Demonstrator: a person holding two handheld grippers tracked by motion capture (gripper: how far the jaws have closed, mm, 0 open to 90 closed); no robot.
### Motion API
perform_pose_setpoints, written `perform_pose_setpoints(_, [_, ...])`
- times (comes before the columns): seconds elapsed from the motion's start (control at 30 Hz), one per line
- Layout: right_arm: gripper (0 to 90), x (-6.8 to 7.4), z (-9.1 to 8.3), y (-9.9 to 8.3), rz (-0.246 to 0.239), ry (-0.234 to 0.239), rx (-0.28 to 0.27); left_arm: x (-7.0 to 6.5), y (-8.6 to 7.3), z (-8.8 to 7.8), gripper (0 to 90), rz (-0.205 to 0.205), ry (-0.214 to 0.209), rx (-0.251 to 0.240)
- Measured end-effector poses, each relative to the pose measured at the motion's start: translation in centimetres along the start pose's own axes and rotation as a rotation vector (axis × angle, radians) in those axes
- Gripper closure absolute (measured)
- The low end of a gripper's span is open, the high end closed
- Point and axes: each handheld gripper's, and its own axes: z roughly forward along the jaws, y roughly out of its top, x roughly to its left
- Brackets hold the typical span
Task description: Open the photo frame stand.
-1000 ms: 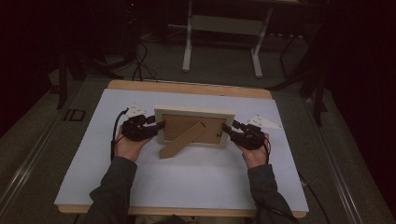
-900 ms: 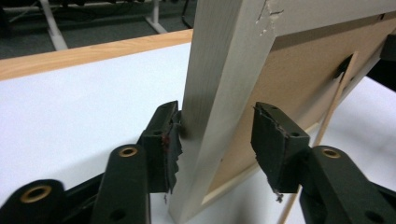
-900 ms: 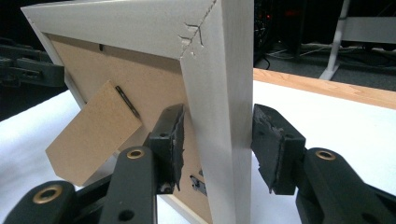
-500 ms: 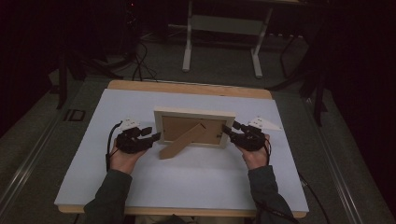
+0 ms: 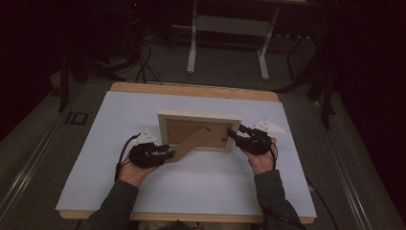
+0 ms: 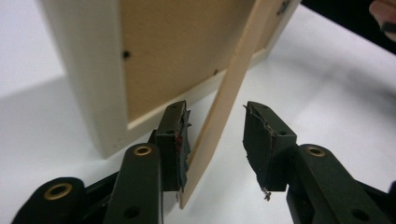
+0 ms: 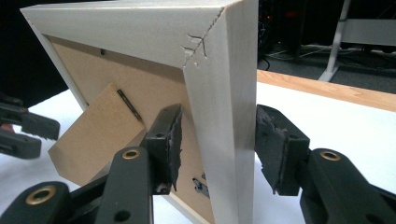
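A pale wooden picture frame [image 5: 198, 117] stands on the white table with its brown back towards me. Its stand leg [image 5: 191, 143] slants down to the left. My left gripper [image 5: 166, 152] is open around the leg's lower end. In the left gripper view the leg [image 6: 233, 84] rests against the left pad while the right pad stands clear; the jaws [image 6: 215, 109] have just been closing. My right gripper [image 5: 234, 134] is shut on the frame's right side. In the right gripper view both pads lie against that chipped edge [image 7: 219, 70], though the jaws [image 7: 218, 112] have eased slightly wider.
The white table top [image 5: 119, 120] has a wooden strip [image 5: 191, 90] along its far edge. Beyond it stand a white table base [image 5: 230, 28] and cables on the dark floor. A person's hands and dark sleeves come in from the near edge.
My left gripper has left the frame's left edge, moved towards the person and down to the stand leg's tip, and narrowed its jaws around it. The right gripper has kept its place.
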Motion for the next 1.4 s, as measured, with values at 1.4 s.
perform_pose_setpoints(1.4, [50.8,1.6,-1.8,-1.5,-0.071,0.007,-0.012,-2.1,-1.6,0.4,83.7,0.007,-0.092,0.036])
